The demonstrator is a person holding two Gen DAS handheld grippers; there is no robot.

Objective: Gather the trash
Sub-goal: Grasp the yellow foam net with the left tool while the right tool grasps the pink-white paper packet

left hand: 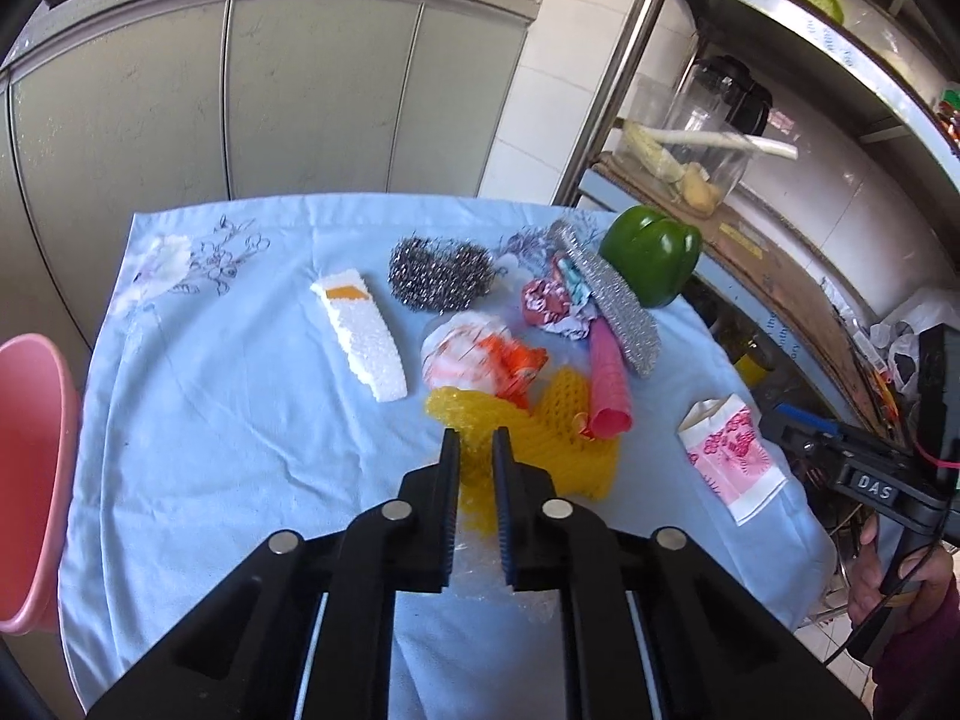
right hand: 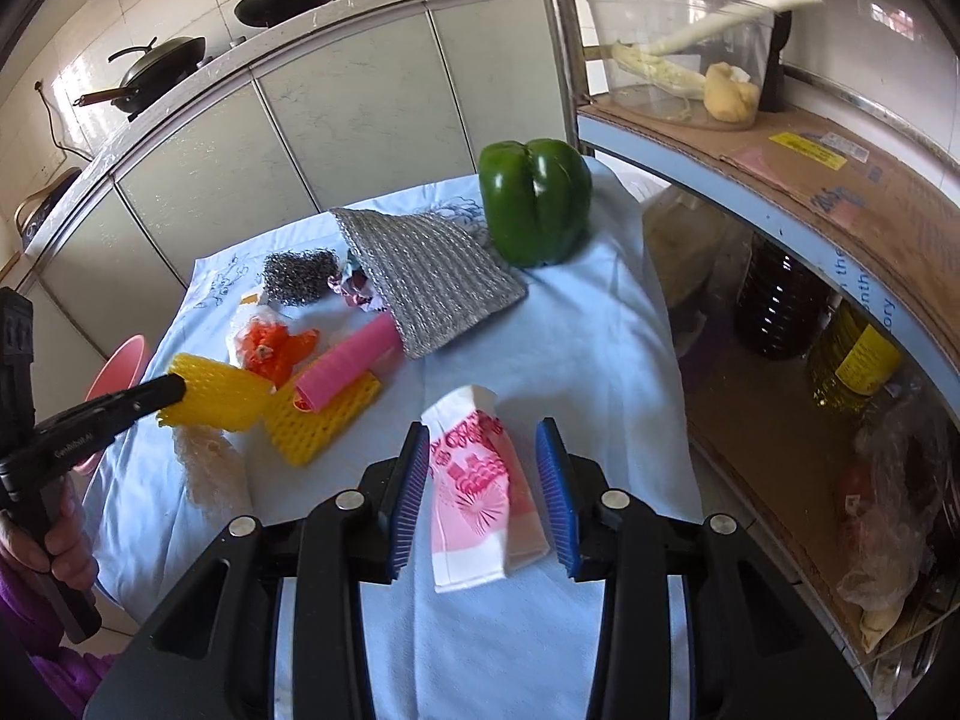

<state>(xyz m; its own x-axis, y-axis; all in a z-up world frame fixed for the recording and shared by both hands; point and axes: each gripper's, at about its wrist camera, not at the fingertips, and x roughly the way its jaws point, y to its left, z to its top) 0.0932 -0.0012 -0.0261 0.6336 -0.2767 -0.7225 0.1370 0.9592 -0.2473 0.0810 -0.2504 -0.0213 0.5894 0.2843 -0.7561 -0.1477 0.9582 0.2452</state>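
Trash lies on a table under a pale blue cloth (left hand: 240,420): a yellow foam net (left hand: 534,438), a pink foam tube (left hand: 606,384), an orange-and-white wrapper (left hand: 474,354), a crumpled foil wrapper (left hand: 549,303), a white foam strip (left hand: 363,330) and a pink-and-white paper bag (left hand: 729,456). My left gripper (left hand: 477,441) is shut on the yellow foam net (right hand: 213,399), its fingers nearly together. My right gripper (right hand: 483,438) is open, its fingers on either side of the paper bag (right hand: 474,486), which lies on the cloth.
A green bell pepper (right hand: 534,210), a silver scouring pad (right hand: 426,282) and a steel wool ball (left hand: 441,273) also sit on the table. A pink basin (left hand: 30,480) is at the left edge. A metal shelf (right hand: 780,210) with bottles stands close on the right. Cabinets are behind.
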